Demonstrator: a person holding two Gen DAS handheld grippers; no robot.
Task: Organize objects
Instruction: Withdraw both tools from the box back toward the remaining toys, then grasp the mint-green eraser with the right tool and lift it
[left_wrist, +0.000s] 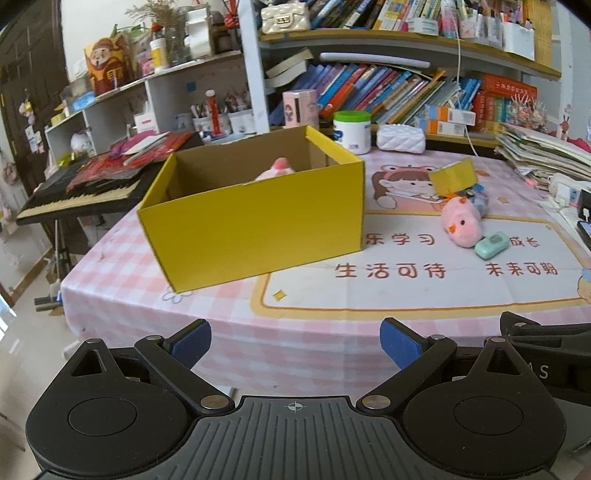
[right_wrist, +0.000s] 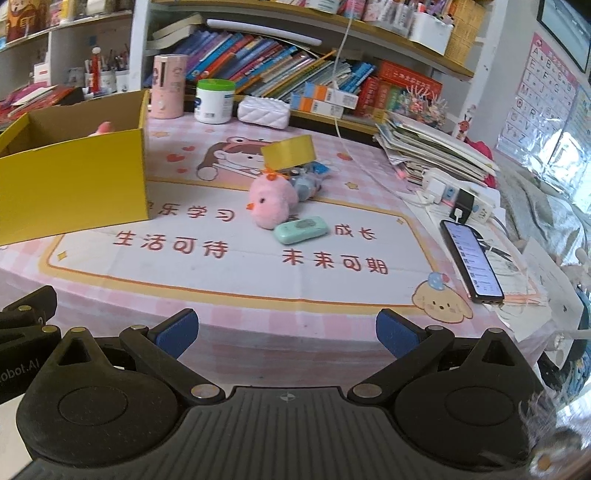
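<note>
An open yellow cardboard box (left_wrist: 255, 221) stands on the pink table mat (left_wrist: 406, 291), with a pink toy (left_wrist: 275, 170) peeking out inside. To its right lie a pink plush chick (left_wrist: 461, 221), a mint green case (left_wrist: 491, 244), a yellow tape roll (left_wrist: 453, 175) and a bluish toy (left_wrist: 478, 195). In the right wrist view the box (right_wrist: 74, 184) is at left, with the chick (right_wrist: 269, 205), the green case (right_wrist: 301, 229) and the tape roll (right_wrist: 288, 151) in the middle. My left gripper (left_wrist: 295, 345) and right gripper (right_wrist: 286, 334) are both open and empty, at the table's front edge.
A phone (right_wrist: 471, 260) on a charging cable lies at the right edge beside a power strip (right_wrist: 458, 194) and a stack of papers (right_wrist: 432, 147). A white jar (right_wrist: 214, 101), pink tube (right_wrist: 168, 86) and white pouch (right_wrist: 264, 110) stand before the bookshelves. A keyboard (left_wrist: 81, 194) is left of the table.
</note>
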